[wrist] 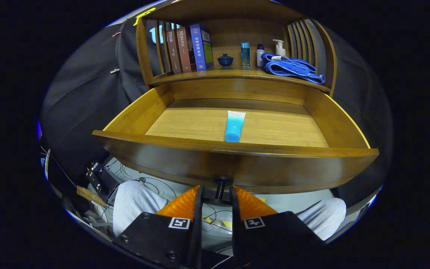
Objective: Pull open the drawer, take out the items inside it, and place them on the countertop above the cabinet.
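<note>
The wooden drawer (237, 164) stands pulled far out of the cabinet. A light blue tube (234, 126) lies on its floor near the front wall, cap toward me. My gripper (217, 194) sits just below the drawer's front, and its orange fingers (185, 203) close on the dark drawer knob (219, 185) from either side. The countertop (207, 74) runs above the drawer, behind it.
On the countertop stand several books (189, 46), a small blue lidded cup (225, 59), a blue bottle (245, 54), a pump bottle (280, 47) and a folded blue towel (293, 68). A person's knees in grey trousers (136, 203) are below the drawer, over cables on the floor.
</note>
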Demonstrator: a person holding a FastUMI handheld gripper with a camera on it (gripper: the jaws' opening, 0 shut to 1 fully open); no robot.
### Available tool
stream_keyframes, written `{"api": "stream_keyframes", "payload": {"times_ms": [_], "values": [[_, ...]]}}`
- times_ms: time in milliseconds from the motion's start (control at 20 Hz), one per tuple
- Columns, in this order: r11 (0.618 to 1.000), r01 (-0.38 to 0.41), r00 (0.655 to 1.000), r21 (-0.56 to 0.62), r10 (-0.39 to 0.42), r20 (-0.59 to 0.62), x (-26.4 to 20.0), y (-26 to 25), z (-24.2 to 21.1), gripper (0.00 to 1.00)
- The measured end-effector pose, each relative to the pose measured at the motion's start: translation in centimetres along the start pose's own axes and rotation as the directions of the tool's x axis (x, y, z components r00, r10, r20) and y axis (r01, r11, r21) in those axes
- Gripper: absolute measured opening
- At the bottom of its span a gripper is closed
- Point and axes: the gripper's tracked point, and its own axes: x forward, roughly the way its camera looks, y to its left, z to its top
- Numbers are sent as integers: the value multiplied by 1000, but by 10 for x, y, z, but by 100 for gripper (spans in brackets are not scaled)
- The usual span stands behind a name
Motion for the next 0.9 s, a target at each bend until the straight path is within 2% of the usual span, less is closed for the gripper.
{"api": "stream_keyframes", "payload": {"times_ms": [100, 150, 200, 350, 400, 550, 650, 750, 900], "values": [[1000, -4, 1000, 12, 4, -4, -2, 1, 0, 38], [1000, -2, 1000, 17, 1, 23, -7, 0, 8, 44], [1000, -2, 997, 15, 1, 71, -17, 0, 21, 47], [998, 9, 988, -56, 0, 151, -42, 8, 48, 94], [996, 11, 985, -94, 5, 172, -56, 14, 57, 97], [987, -19, 966, -162, 60, 250, -72, 31, 104, 100], [987, -22, 956, -157, 67, 287, -66, 30, 137, 99], [991, -27, 962, -133, 61, 266, -43, 24, 158, 99], [998, -36, 988, -49, 43, 150, 5, 8, 170, 100]]}}
